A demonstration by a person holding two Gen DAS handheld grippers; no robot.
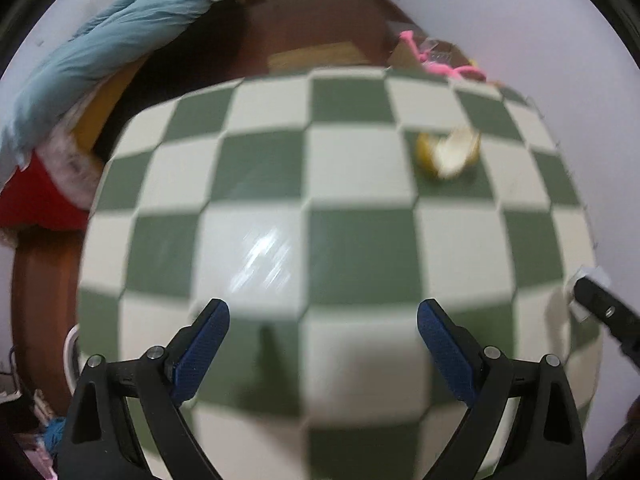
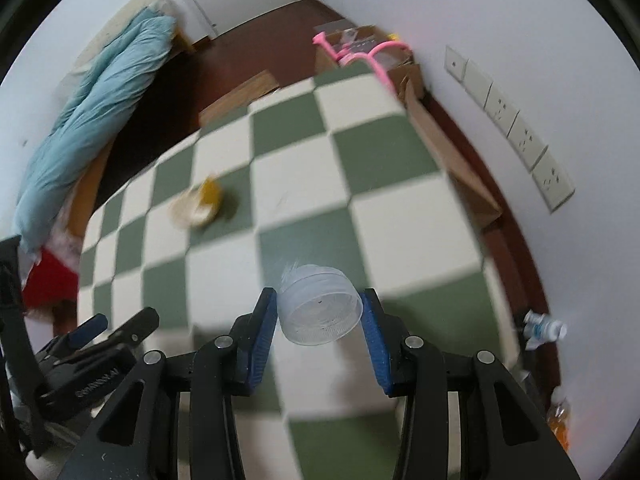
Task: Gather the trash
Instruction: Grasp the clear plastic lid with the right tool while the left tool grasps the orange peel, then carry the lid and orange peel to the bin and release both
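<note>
Left gripper [image 1: 323, 318]: blue-padded fingers spread wide, nothing between them, hovering over the green-and-white checkered tablecloth [image 1: 280, 168]. Also seen at the lower left edge of the right wrist view [image 2: 116, 326].

Right gripper [image 2: 319, 312]: blue pads pressed against both sides of a translucent plastic bottle cap [image 2: 320, 306], open side facing the camera, held above the checkered tablecloth [image 2: 300, 184] near its right portion. Black tip with a pale scrap at its end visible at the right edge of the left wrist view [image 1: 592, 300].

Peel scrap [image 1: 448, 154]: yellow outside, pale inside, curled, resting on the cloth toward the far right in the left wrist view; same item toward the left in the right wrist view [image 2: 198, 204]. Blurred; exact fruit cannot be told. Well apart from both grippers.

Cardboard box [image 2: 404, 68]: on the dark red-brown floor beyond the table's far corner, against the white wall, with a pink curved item [image 2: 352, 54] on top.

Plastic bottle [image 2: 546, 330]: crumpled, on the floor right of the table.

Light-blue bedding [image 2: 92, 112]: bunched on a bed at left.

Wall sockets [image 2: 516, 128]: row of white plates on the right wall.
</note>
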